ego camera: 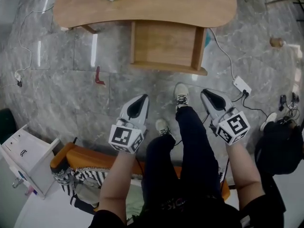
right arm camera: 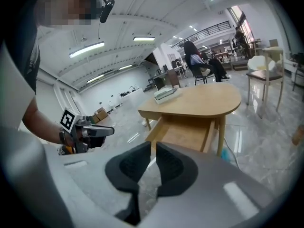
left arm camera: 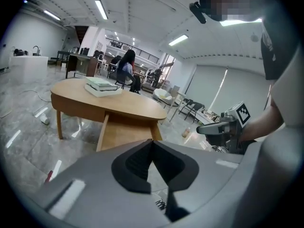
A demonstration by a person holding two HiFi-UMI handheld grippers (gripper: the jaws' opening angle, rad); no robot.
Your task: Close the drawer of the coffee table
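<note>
Facing the table [ego camera: 142,6] from well back, we see its wooden drawer [ego camera: 166,44] pulled out toward us, probably stiff and easy-sliding if pushed squarely on its front board, with the left gripper [ego camera: 141,98] jaws together and the right gripper [ego camera: 206,94] jaws barely apart, both empty.

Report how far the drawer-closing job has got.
Done: nothing; the drawer stands pulled out of the coffee table. In hand: left gripper shut, right gripper barely open, both empty, short of it. Remaining: push the drawer in.
</note>
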